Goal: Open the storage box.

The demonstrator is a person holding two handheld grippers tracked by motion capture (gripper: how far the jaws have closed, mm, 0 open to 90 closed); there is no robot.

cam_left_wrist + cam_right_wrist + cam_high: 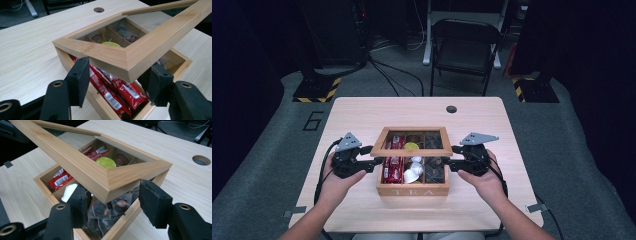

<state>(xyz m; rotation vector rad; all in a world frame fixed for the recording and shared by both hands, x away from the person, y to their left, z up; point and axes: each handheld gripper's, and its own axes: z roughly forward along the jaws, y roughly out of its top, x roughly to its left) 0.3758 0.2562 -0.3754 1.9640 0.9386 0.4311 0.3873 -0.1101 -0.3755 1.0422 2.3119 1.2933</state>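
Note:
A wooden box (412, 190) marked TEA stands mid-table, and its glazed hinged lid (412, 152) is tilted up at the front. My left gripper (371, 159) comes in from the left and is shut on the lid's front left corner (125, 62), with a pad on each side of it. My right gripper (454, 157) mirrors it, gripping the front right corner (112, 180). Inside the box lie red packets (117, 92), a yellow-green capsule (106, 162), white cups (413, 172) and dark tea bags (102, 215).
The light wooden table (362, 115) has a round cable hole (451, 109) near its far edge. Behind it stand a black folding chair (464, 45) and stand feet with cables on the grey floor. A hand holds each gripper from the near side.

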